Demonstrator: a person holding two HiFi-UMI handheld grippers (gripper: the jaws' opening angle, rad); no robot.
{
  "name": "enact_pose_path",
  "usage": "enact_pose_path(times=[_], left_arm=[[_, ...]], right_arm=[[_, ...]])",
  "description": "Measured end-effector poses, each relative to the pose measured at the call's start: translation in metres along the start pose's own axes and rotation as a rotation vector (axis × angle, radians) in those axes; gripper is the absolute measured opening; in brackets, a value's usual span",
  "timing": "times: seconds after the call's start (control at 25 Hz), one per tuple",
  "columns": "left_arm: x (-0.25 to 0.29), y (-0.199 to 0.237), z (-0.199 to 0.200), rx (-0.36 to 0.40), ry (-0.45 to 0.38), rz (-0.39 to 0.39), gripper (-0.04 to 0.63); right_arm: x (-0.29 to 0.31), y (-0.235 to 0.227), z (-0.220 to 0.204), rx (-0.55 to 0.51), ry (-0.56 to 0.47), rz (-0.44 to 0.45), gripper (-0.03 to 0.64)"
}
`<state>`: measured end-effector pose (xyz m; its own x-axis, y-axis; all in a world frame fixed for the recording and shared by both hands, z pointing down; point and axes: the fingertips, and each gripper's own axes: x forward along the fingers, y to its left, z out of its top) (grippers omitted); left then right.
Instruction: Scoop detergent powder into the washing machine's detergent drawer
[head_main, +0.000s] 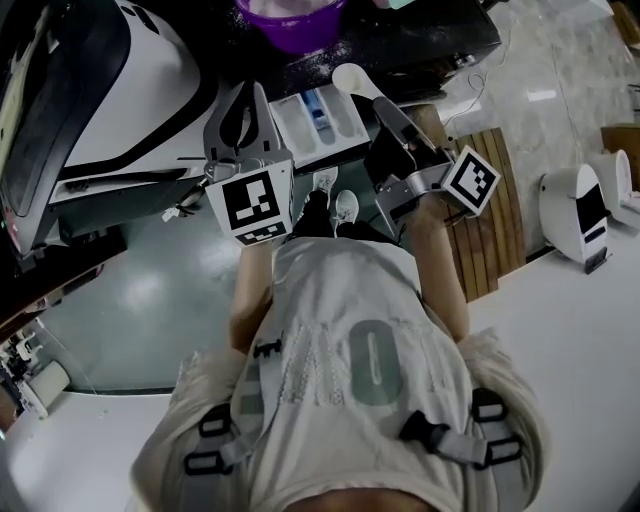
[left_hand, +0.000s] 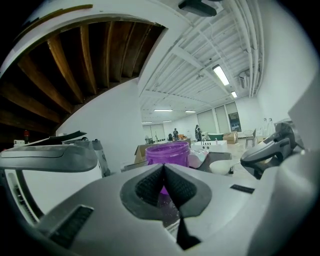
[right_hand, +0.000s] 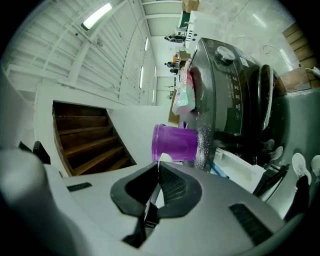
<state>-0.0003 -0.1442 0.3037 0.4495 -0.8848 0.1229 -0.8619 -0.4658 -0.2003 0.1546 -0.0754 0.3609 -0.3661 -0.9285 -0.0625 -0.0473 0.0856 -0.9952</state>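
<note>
The detergent drawer (head_main: 316, 122) stands pulled out of the dark washing machine (head_main: 420, 40), white with a blue insert. A purple tub (head_main: 290, 20) sits on the machine's top. My right gripper (head_main: 386, 108) is shut on the thin handle of a white scoop (head_main: 352, 80), whose bowl hangs over the drawer's far right corner. In the right gripper view the scoop (right_hand: 162, 158) pokes out of the gripper (right_hand: 158, 176) in front of the purple tub (right_hand: 175, 143). My left gripper (head_main: 251, 92) is shut and empty, left of the drawer. Its view shows the gripper (left_hand: 163, 169), the tub (left_hand: 168, 152) and the scoop (left_hand: 223, 166).
White powder is spilled on the machine's top (right_hand: 204, 145). A pink-and-green detergent bag (right_hand: 182, 97) stands behind the tub. The machine's round door (head_main: 130, 90) hangs open at left. Wooden slats (head_main: 495, 200) and a white appliance (head_main: 580, 210) lie at right. A wooden staircase (right_hand: 85, 135) rises nearby.
</note>
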Motion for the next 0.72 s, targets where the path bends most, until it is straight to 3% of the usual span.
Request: enact_pose_path(times=[0.72], left_arm=[[-0.012,0.022,-0.006,-0.021,0.002,0.085,0.02]], right_arm=[[0.02,-0.003,-0.024,0.012,0.123,0.016,0.009]])
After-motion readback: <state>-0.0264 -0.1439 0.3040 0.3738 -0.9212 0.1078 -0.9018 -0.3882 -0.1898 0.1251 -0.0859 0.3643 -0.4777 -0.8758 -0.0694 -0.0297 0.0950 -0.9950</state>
